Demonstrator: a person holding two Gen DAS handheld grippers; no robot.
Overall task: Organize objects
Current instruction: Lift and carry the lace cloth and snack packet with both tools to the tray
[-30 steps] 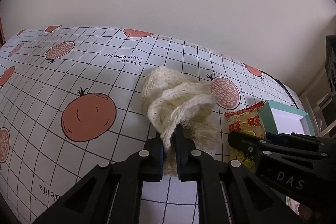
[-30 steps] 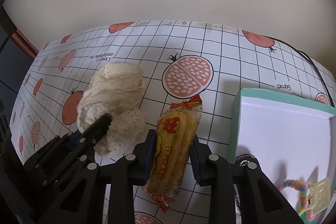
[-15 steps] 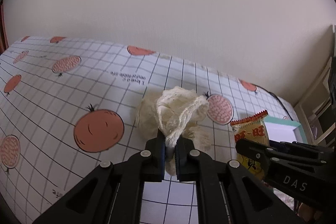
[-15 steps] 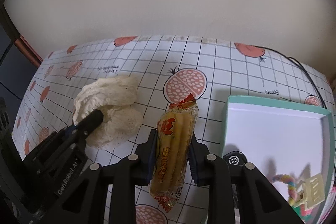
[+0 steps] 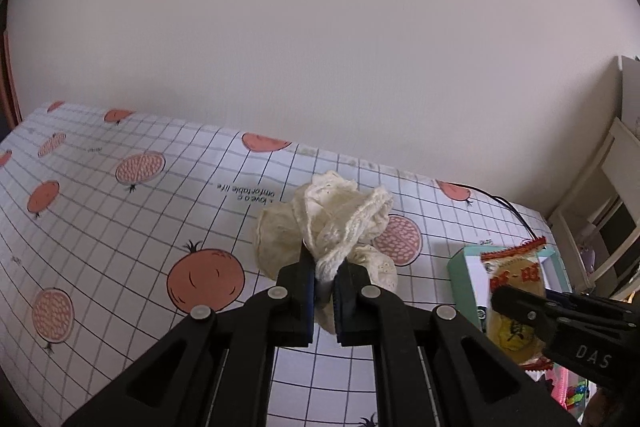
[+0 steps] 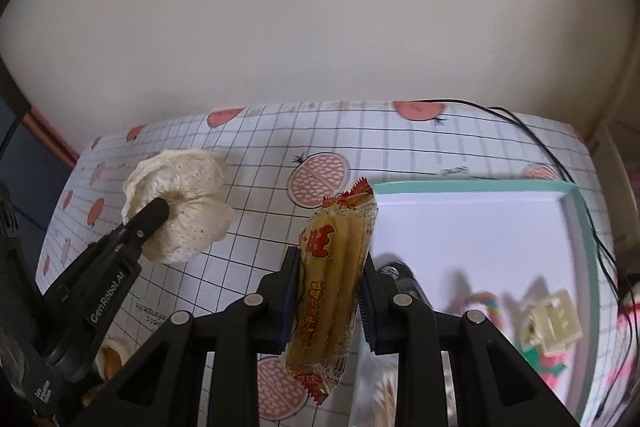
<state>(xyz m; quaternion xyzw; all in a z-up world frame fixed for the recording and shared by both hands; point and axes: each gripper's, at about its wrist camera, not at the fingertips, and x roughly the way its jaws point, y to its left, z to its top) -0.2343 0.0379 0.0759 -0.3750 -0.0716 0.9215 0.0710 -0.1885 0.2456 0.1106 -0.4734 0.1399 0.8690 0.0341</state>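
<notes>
Lifted higher off the table than a second ago: both grippers, each with its load. More wall showing in both views, table further below.

Left gripper (image 5: 325,281) squeezed tight on a bunch of cream lace cloth (image 5: 332,223). Cloth puffed out above and around the black fingers, hanging over the checked tablecloth (image 5: 120,227) with orange fruit pictures. Cannot tell for sure if the lowest bit of cloth touches the table.

Right gripper (image 6: 329,291) pinched part-way shut on a yellow snack packet (image 6: 334,267). Packet standing nearly upright between the fingers, red crimped end on top, bottom end poking out below. Up in the air, just beside the left edge of a green-rimmed box (image 6: 576,219) with a white inside.

Inside the box: a cream hair clip (image 6: 552,319) and a rainbow-coloured band (image 6: 490,301), both blurry. Black cable (image 6: 560,163) running over the far right of the table.
</notes>
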